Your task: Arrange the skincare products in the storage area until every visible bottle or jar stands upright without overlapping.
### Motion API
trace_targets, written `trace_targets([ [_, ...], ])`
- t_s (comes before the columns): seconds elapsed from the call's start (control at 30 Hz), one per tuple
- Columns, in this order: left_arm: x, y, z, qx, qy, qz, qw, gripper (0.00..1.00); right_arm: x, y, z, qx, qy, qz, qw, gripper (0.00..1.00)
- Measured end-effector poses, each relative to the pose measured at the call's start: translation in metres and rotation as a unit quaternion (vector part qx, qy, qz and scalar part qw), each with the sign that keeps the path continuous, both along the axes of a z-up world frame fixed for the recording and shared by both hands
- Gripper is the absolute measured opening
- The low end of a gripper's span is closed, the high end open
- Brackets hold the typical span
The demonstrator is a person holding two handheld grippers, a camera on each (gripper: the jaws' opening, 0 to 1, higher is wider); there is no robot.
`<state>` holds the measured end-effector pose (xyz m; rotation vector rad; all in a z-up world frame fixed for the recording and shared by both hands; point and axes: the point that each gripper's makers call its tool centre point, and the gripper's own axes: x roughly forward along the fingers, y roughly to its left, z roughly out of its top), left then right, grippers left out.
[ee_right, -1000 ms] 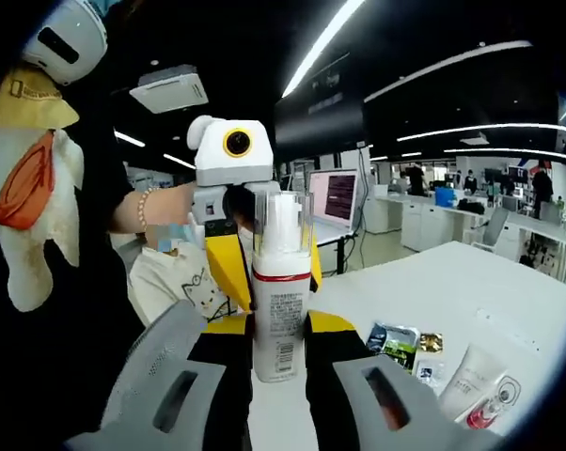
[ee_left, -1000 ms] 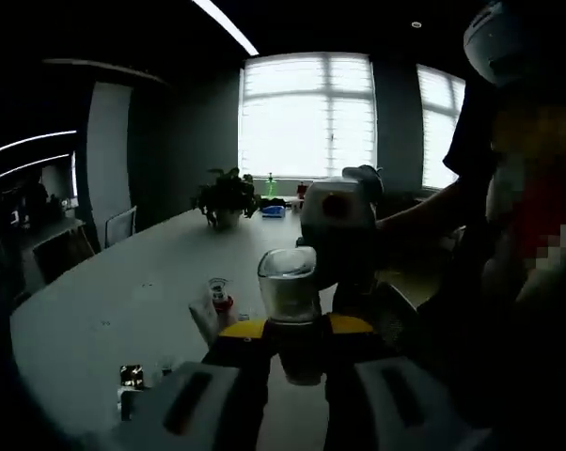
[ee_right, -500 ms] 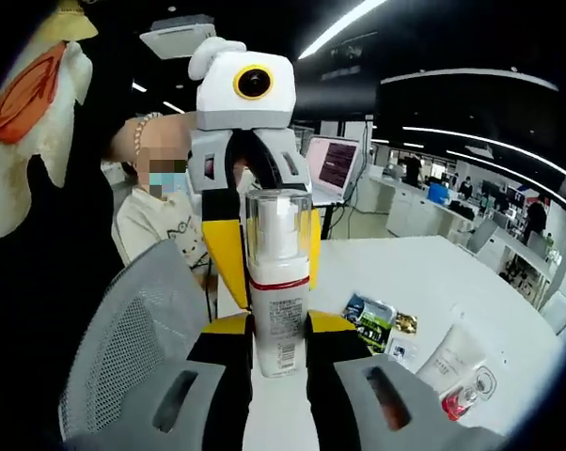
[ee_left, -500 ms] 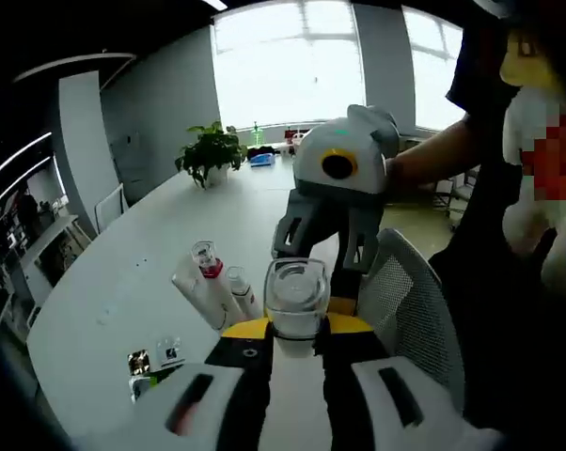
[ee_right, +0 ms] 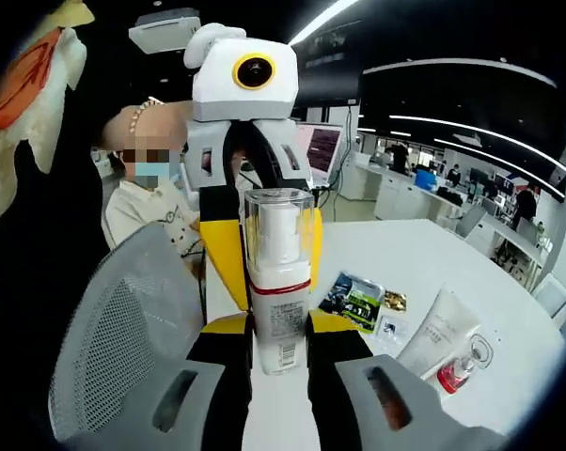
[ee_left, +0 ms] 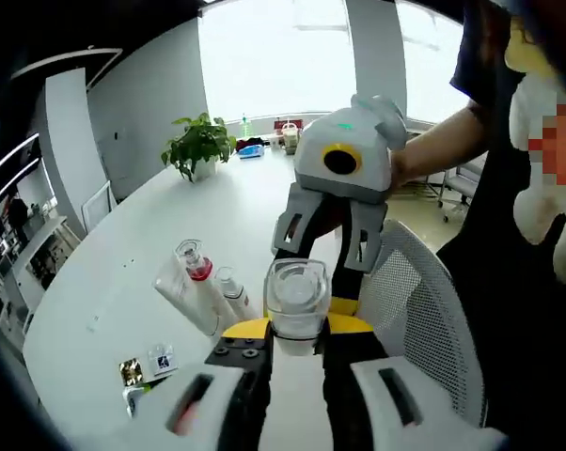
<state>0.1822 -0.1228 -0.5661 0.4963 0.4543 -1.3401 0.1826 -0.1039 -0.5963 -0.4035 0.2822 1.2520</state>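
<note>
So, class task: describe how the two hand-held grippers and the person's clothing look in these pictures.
Each hand-held gripper has pale grey jaws with dark slots and yellow-and-black pads. Seen from the right gripper view, the left hand-held gripper has a white rounded housing and a yellow-ringed lens. The person wears a dark short-sleeved top and a beaded bracelet.

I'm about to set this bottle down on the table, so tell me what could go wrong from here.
Both grippers clamp one pump bottle from opposite sides. If they pull unevenly, it could twist or slip.

It is held over the table's edge above a mesh chair; a drop might miss the table.

Two tubes lie flat beside small sachets. Setting the tall, narrow bottle down among them could tip it or overlap them.
</note>
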Motion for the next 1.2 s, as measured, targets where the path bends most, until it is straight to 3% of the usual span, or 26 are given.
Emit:
trace_targets([
  [0.17, 0.009, -0.011, -0.018, 0.003, 0.012, -0.001, 0.9999, 0.23, 0.007, -0.011, -0.015, -0.009, 0.012, -0.011, 0.9998, 0.22],
  [0.37, 0.017, -0.023, -0.041, 0.036, 0.012, -0.012, 0.9992, 0.23, 0.015, -0.025, -0.034, -0.023, 0.026, -0.028, 0.999, 0.22],
  [0.67, 0.027, -0.042, -0.063, 0.033, 0.019, -0.017, 0.9991, 0.23, 0.025, -0.045, -0.057, -0.046, 0.042, -0.051, 0.9968, 0.22],
  [0.83, 0.034, -0.047, -0.078, 0.041, 0.021, -0.017, 0.9988, 0.23, 0.031, -0.058, -0.068, -0.059, 0.047, -0.075, 0.9943, 0.3],
  [1.2, 0.048, -0.052, -0.107, 0.056, 0.022, -0.021, 0.998, 0.23, 0.03, -0.076, -0.087, -0.067, 0.074, -0.107, 0.9892, 0.37],
])
